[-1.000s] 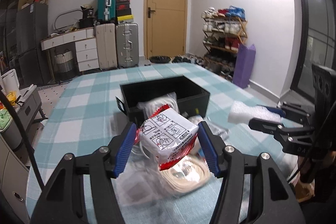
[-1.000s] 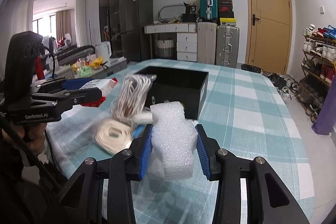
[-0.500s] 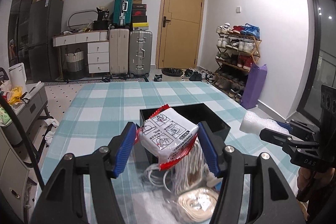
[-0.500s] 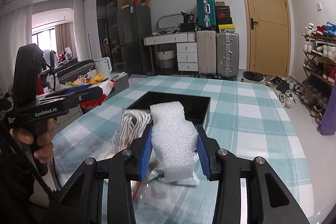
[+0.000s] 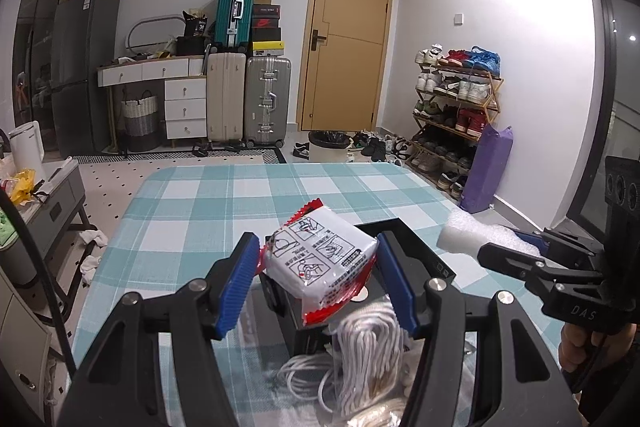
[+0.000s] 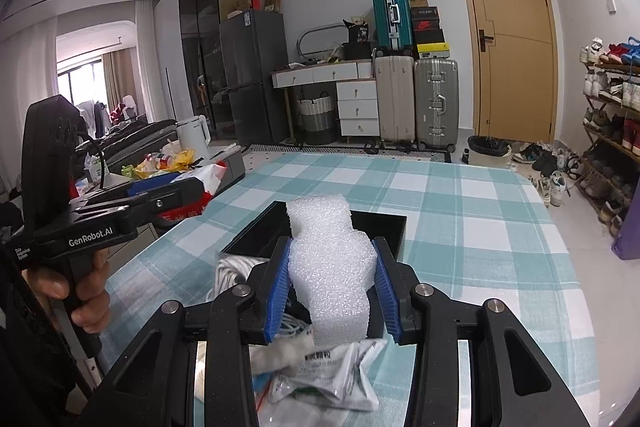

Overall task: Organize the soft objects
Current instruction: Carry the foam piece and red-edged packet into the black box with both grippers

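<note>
My left gripper (image 5: 318, 285) is shut on a white and red snack packet (image 5: 320, 261), held above the near side of a black box (image 5: 416, 259) on the checked table. My right gripper (image 6: 332, 293) is shut on a white foam block (image 6: 330, 267), held above the same black box (image 6: 384, 223). The foam block (image 5: 472, 237) and the right gripper also show at the right of the left wrist view. The left gripper with its packet (image 6: 200, 187) shows at the left of the right wrist view. A white rope bundle (image 5: 368, 351) lies below the grippers.
A crumpled white plastic packet (image 6: 332, 375) and white cords (image 6: 232, 271) lie on the teal checked tablecloth (image 5: 224, 211) near me. Suitcases (image 5: 248, 99), a door and a shoe rack (image 5: 456, 115) stand beyond the table's far edge.
Both grippers have risen and tilted up with their objects still held; the black box and rope now sit lower and closer in both views.
</note>
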